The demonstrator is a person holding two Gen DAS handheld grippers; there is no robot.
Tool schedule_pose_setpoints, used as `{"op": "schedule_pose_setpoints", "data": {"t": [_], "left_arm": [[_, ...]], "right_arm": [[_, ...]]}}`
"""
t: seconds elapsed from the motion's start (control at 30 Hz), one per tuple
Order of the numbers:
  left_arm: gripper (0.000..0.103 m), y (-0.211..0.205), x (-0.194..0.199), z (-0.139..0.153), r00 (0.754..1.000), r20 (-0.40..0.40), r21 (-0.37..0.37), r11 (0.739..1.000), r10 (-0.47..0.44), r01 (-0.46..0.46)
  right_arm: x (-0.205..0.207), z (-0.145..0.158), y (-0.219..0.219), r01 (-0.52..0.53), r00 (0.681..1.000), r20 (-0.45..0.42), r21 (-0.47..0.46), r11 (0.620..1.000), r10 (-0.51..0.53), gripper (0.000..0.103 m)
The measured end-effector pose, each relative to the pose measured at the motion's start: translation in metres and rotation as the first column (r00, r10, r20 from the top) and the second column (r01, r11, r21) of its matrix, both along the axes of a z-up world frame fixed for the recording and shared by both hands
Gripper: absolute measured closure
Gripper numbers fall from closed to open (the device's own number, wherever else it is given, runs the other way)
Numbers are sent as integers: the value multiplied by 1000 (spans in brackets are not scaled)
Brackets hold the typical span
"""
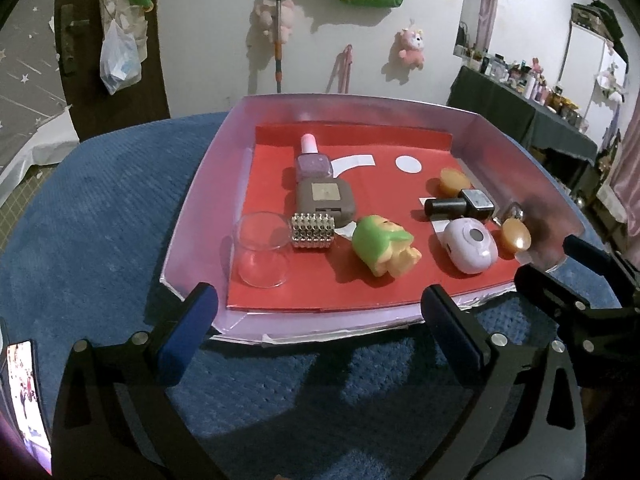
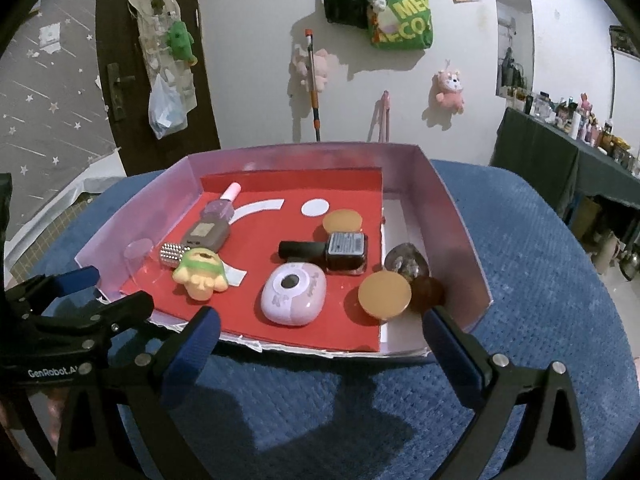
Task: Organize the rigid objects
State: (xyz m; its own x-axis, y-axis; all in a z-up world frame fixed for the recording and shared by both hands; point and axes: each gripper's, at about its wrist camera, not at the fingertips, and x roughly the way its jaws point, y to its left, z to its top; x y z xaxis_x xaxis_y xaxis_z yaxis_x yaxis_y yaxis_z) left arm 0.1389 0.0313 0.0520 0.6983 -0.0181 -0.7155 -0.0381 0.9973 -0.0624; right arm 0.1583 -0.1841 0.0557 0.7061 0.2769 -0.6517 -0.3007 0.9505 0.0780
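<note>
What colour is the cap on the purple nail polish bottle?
Pale pink cap on the purple nail polish bottle; clearest in the left wrist view.

Green fabric tote bag (image 2: 402, 20) hanging on white wall: yellow-white letters, partly cut off, "ME" over "ECO". Black plastic left gripper (image 2: 76, 294) body in right wrist view: white print "GenRobot.A", end hidden. Nothing else legible.

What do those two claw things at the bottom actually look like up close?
Both the left gripper and the right gripper are black angular frames with silver rivets and two fingers with blue pads. White "GenRobot.AI" lettering marks one body. No cables or sleeves show.
</note>
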Motion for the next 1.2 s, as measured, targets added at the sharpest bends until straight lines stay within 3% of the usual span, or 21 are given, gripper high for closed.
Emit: {"op": "schedule_pose_setpoints", "data": {"t": [0.6, 1.2], "left_arm": [[0, 0, 2, -2, 1000, -15, -1, 1000, -3, 3], [0, -11, -21, 14, 1000, 18, -5, 1000, -23, 23]], "right_arm": [[2, -5, -1, 8, 1000, -25, 5, 1000, -8, 0], [-25, 17, -11, 3, 999, 32, 17, 1000, -4, 0]]}}
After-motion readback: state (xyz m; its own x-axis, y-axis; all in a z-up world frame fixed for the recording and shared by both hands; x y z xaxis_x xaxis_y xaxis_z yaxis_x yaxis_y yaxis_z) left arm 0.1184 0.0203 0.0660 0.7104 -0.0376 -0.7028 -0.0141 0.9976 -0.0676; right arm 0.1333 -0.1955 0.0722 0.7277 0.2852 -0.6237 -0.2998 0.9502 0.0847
